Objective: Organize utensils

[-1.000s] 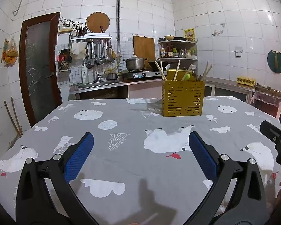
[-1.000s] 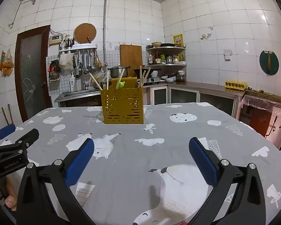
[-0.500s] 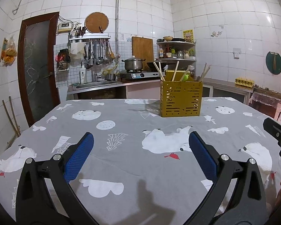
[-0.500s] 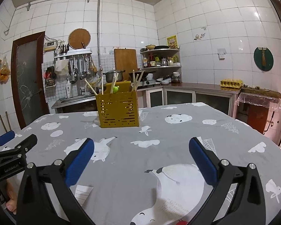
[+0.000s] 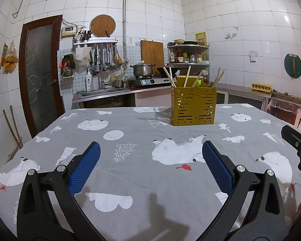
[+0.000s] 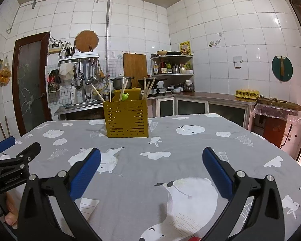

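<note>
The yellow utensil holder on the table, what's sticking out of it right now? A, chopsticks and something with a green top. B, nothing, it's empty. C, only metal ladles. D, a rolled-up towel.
A: the yellow utensil holder has several pale chopsticks standing in it, plus one green-topped utensil.

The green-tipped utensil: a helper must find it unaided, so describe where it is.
On the table with the grey animal-print cloth stands one yellow slotted holder. Pale wooden chopsticks lean out of its top; the green-tipped utensil sits among them, the only one with a bright green end.
</note>
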Action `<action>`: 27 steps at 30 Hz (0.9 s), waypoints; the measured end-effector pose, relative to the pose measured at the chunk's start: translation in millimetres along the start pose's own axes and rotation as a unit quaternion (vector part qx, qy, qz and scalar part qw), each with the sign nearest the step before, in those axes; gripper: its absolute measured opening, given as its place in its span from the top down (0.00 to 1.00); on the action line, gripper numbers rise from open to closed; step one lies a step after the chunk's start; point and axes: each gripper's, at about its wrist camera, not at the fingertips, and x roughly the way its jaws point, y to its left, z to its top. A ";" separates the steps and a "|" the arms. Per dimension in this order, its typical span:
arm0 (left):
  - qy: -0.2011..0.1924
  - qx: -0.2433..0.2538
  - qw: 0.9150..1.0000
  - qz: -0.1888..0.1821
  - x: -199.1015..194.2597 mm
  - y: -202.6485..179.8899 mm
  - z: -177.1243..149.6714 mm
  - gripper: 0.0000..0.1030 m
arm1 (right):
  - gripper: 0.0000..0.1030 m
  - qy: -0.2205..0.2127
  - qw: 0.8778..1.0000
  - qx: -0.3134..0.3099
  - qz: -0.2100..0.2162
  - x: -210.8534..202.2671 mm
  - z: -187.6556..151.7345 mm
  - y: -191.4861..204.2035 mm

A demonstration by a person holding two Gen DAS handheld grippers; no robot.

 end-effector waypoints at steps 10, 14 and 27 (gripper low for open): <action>-0.001 0.000 1.000 -0.001 0.5 0.3 0.6 0.05 | 0.04 0.000 1.000 -0.002 -0.003 -0.7 0.1 -0.3; -0.001 0.000 1.000 0.000 0.3 0.0 1.0 0.05 | 0.04 0.000 1.000 -0.002 -0.004 -0.7 0.2 -0.8; -0.001 0.000 1.000 -0.001 0.9 0.2 1.1 0.05 | 0.04 0.001 1.000 -0.004 -0.007 -0.5 0.4 -2.5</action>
